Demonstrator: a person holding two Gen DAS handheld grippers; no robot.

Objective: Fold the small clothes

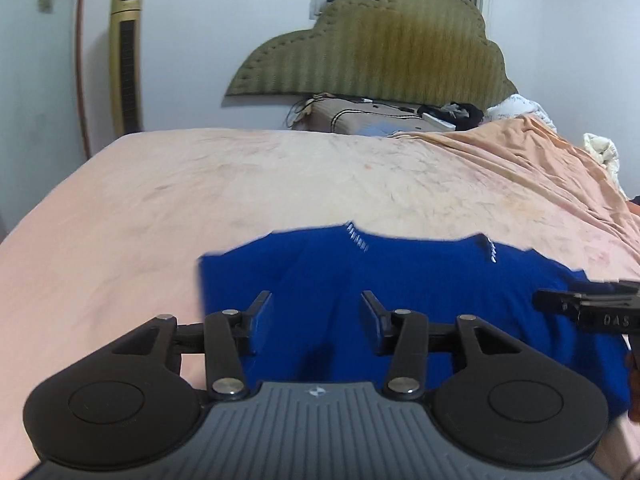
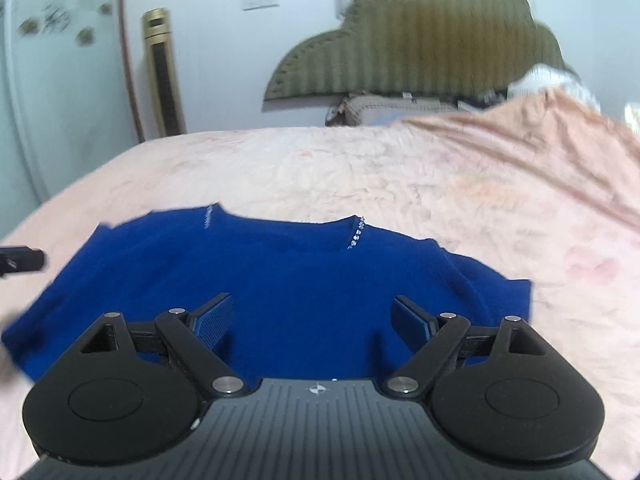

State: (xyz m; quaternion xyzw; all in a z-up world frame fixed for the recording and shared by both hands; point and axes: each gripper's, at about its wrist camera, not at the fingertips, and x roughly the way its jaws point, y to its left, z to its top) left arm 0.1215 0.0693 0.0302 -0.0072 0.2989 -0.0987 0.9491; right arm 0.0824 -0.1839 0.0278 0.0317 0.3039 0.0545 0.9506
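A small royal-blue top (image 1: 400, 280) with sparkly trim at the neckline lies spread on the pink bed sheet (image 1: 240, 184). It also shows in the right wrist view (image 2: 288, 280). My left gripper (image 1: 316, 312) is open and empty, over the garment's left part near its hem. My right gripper (image 2: 312, 316) is open and empty, over the garment's middle and right part. The right gripper's fingertip (image 1: 560, 302) enters the left wrist view from the right; the left gripper's fingertip (image 2: 24, 262) shows at the left edge of the right wrist view.
A green padded headboard (image 1: 372, 48) and pillows with clutter (image 1: 380, 118) stand at the bed's far end. A bunched orange-pink cover (image 1: 540, 152) rises at the right. A gold tower fan (image 1: 126, 60) stands by the wall at the left.
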